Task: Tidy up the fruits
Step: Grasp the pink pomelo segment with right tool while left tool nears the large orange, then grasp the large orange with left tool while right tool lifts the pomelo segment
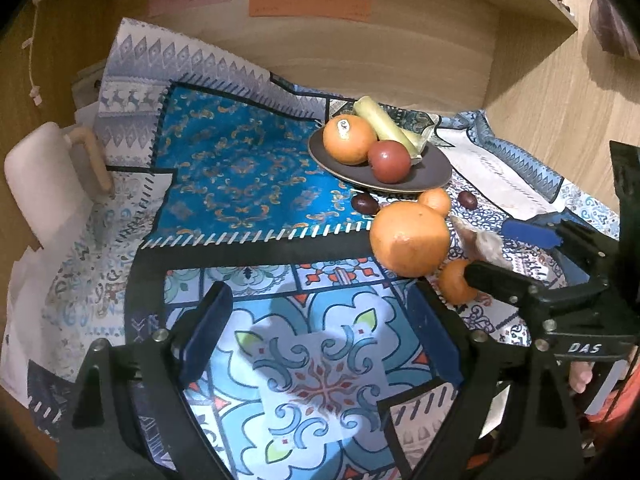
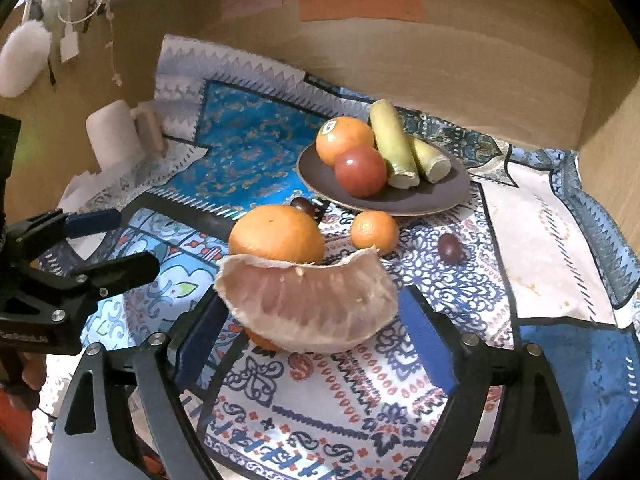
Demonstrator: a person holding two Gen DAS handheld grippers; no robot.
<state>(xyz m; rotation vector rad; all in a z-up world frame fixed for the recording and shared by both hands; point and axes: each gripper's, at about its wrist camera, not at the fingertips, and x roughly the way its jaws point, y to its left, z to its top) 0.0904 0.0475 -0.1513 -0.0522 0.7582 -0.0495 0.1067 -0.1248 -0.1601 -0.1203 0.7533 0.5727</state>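
A dark plate [image 2: 448, 196] holds an orange [image 2: 344, 138], a red apple [image 2: 360, 171] and two pale green sticks [image 2: 390, 140]. On the cloth in front lie a big orange [image 2: 276, 234], a small tangerine [image 2: 374, 232], two dark plums [image 2: 451, 248] and a peeled pomelo segment [image 2: 308, 308]. My right gripper [image 2: 312, 344] is open with the pomelo segment between its fingers, not squeezed. My left gripper [image 1: 320, 332] is open and empty over the cloth, left of the big orange [image 1: 408, 238]. Another tangerine [image 1: 454, 282] lies by the right gripper's finger.
A patterned blue patchwork cloth [image 1: 248, 168] covers the desk. A white mug [image 1: 44, 176] with a wooden handle stands at the far left. Wooden walls close the back and the right, with a shelf [image 1: 552, 12] above. Paper notes [image 1: 308, 0] stick to the back wall.
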